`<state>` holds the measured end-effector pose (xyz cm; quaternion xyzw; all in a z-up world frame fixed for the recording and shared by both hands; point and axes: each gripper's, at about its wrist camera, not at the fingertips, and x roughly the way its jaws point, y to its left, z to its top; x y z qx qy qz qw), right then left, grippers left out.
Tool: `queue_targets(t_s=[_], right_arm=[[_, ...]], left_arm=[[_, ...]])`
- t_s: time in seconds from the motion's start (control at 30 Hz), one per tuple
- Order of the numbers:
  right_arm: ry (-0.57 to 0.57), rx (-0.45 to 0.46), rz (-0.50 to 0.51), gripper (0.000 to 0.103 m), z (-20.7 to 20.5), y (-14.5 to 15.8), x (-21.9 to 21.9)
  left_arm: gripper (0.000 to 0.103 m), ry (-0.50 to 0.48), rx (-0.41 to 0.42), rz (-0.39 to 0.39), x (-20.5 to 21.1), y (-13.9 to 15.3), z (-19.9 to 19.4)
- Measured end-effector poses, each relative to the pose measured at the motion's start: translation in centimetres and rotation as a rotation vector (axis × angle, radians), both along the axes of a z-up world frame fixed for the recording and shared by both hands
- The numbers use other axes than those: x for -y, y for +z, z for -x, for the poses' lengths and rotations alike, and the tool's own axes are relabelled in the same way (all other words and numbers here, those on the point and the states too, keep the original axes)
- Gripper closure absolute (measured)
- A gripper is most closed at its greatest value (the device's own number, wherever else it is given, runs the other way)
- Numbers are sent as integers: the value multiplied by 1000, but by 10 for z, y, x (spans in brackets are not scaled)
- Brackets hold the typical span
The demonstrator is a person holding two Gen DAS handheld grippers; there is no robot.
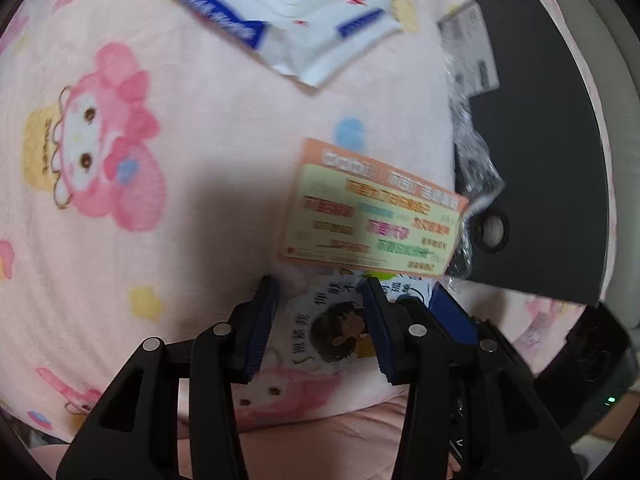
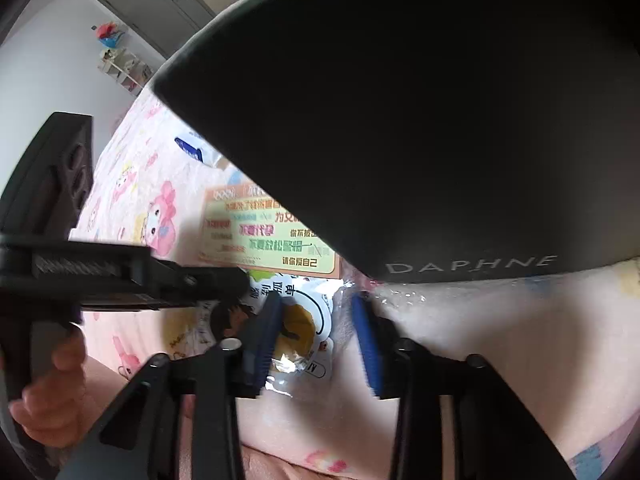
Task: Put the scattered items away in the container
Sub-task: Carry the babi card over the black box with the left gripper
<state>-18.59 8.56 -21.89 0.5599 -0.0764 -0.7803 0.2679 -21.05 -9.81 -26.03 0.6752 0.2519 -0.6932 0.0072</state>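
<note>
A white snack packet (image 1: 340, 320) (image 2: 300, 320) with a cartoon print lies on the pink cartoon blanket (image 1: 200, 160). My left gripper (image 1: 320, 320) points down over it, jaws apart, packet showing between the blue pads and past the right one. My right gripper (image 2: 316, 336) is open around the packet's other end, with crinkled clear film by its right pad. An orange and green card (image 1: 372, 216) (image 2: 260, 236) lies just beyond the packet. The black DAPHNE box (image 1: 540, 160) (image 2: 400, 120) stands to the right. A blue and white wipes pack (image 1: 280, 12) (image 2: 192, 150) lies farther off.
Clear plastic wrap (image 1: 476, 168) bunches against the box's near side. A hand (image 2: 52, 380) holds the left gripper's handle, whose fingers (image 2: 192, 280) cross the right wrist view. A dark device with a green light (image 1: 600, 380) sits off the bed. A small shelf (image 2: 124, 66) stands by the wall.
</note>
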Motion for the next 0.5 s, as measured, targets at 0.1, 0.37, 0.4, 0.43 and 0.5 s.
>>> queue_targets(t_s=[0.1,0.37,0.4,0.43,0.5], right_arm=[[20,-14,-9,86,-7,7,0],[81,-100,-25,90,-25,57,7],[78,-119,-16,90,-27,68,5],[77,-131,-1,90,-28,77,3],[79,-148,33,90,-28,96,0]], left_arm=[[74,-38,-42,23,-8,14,-7],[75,-45,-182,-10,-3,66,-35],[75,-41,-196,-20,-2,72,-40],[75,-38,-210,-32,-1,79,-45],[75,-33,-245,-58,-3,96,-57]])
